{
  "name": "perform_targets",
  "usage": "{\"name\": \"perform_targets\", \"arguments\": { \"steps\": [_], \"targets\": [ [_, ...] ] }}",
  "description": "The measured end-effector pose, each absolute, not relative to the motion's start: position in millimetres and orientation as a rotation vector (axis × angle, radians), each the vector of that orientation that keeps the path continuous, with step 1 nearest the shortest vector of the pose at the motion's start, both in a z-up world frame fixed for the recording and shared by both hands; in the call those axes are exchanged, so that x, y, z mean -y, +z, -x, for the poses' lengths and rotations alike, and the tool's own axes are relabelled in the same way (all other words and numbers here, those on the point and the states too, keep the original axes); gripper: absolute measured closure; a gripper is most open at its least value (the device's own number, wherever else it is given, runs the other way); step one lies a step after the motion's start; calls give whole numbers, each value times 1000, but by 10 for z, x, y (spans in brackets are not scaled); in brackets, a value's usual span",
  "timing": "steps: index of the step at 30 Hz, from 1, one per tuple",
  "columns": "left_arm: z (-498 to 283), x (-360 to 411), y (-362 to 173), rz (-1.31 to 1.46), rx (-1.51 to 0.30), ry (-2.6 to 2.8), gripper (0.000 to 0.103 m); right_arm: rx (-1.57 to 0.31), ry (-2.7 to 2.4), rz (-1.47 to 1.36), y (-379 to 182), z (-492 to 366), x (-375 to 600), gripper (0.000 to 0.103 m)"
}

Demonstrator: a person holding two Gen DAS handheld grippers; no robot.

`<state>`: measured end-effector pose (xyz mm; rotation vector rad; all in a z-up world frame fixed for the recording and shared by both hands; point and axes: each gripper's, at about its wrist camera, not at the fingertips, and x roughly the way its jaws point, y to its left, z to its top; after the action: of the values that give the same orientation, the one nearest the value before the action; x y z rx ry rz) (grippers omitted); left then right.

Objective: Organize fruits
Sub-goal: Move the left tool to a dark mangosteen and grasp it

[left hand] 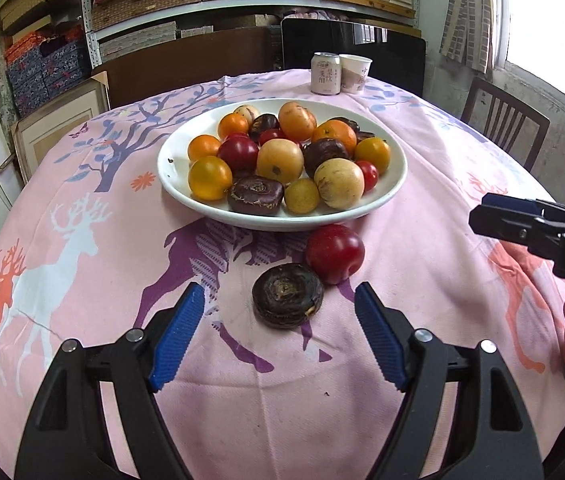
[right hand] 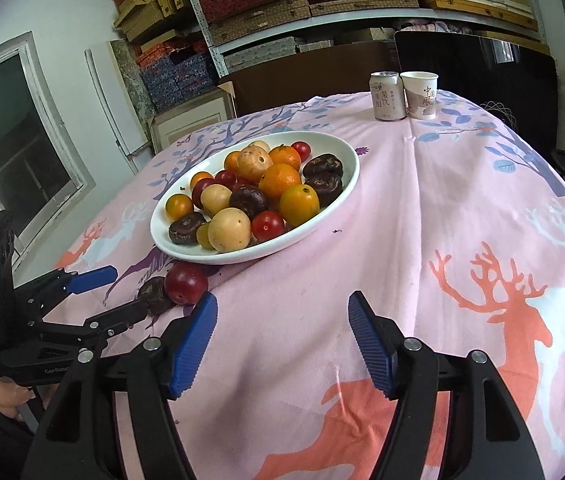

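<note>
A white plate [left hand: 180, 194] [right hand: 346, 184] piled with orange, red, yellow and dark brown fruits sits mid-table. In front of it on the pink cloth lie a red plum [left hand: 335, 253] [right hand: 185, 282] and a dark water chestnut [left hand: 287, 300] [right hand: 154, 292]. My left gripper [left hand: 280, 302] is open, its blue fingers either side of the water chestnut, just short of it. It shows in the right wrist view [right hand: 122, 292]. My right gripper [right hand: 282, 312] is open and empty over bare cloth, to the right of the loose fruits. It shows at the right edge of the left wrist view [left hand: 490, 216].
A drink can [left hand: 325, 73] [right hand: 387, 96] and a paper cup [left hand: 356, 73] [right hand: 421, 95] stand at the table's far edge. A wooden chair [left hand: 502, 120] stands at the right. Shelves of boxes fill the back wall.
</note>
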<state>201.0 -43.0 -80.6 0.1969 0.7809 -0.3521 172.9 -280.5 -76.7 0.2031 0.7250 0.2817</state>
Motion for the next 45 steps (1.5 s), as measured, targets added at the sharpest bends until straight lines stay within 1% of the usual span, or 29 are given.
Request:
{"name": "perform_targets", "arguments": {
  "steps": [45],
  "targets": [
    [-2214,420,-957,-178,-859,-322,28,-719,274,-168,-764,-1677,2741,34]
  ]
}}
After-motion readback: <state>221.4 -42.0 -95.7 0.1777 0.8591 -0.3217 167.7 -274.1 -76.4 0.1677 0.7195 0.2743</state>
